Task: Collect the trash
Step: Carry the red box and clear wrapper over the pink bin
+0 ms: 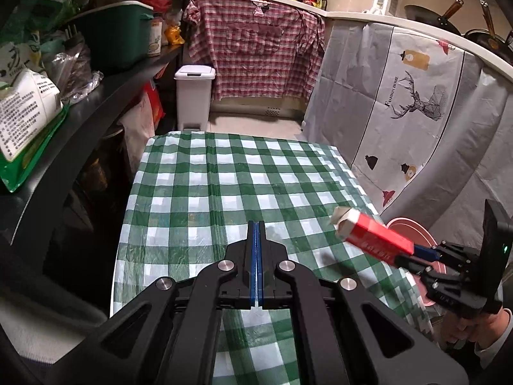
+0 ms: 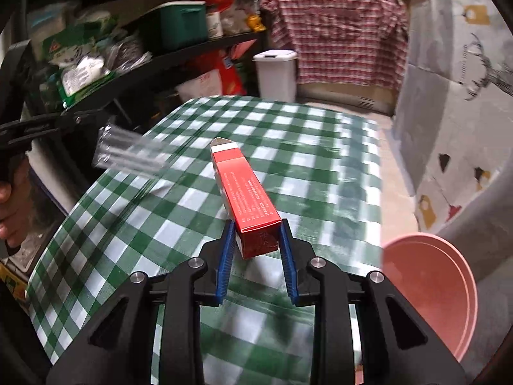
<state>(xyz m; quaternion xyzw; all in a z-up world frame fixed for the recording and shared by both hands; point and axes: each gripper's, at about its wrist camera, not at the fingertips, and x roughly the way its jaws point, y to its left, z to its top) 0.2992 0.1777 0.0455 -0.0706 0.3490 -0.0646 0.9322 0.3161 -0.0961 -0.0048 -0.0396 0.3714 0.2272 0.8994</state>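
My right gripper [image 2: 256, 224] is shut on a long red and white carton [image 2: 245, 189] and holds it above the green checked table [image 2: 154, 218]. The carton also shows in the left wrist view [image 1: 372, 235], held by the right gripper [image 1: 416, 253] at the table's right edge. My left gripper [image 1: 257, 224] is shut, its blue pads together. In the right wrist view a clear plastic wrapper [image 2: 131, 155] hangs from the left gripper's tip [image 2: 80, 118], blurred. A pink bin [image 2: 429, 292] stands low at the right of the table; it also shows in the left wrist view [image 1: 407, 227].
A white pedal bin [image 1: 194, 96] stands past the table's far end. Dark shelves [image 1: 96, 96] with bags and a green box run along the left. A cloth-covered counter [image 1: 416, 112] runs along the right. A checked shirt [image 1: 256, 51] hangs at the back.
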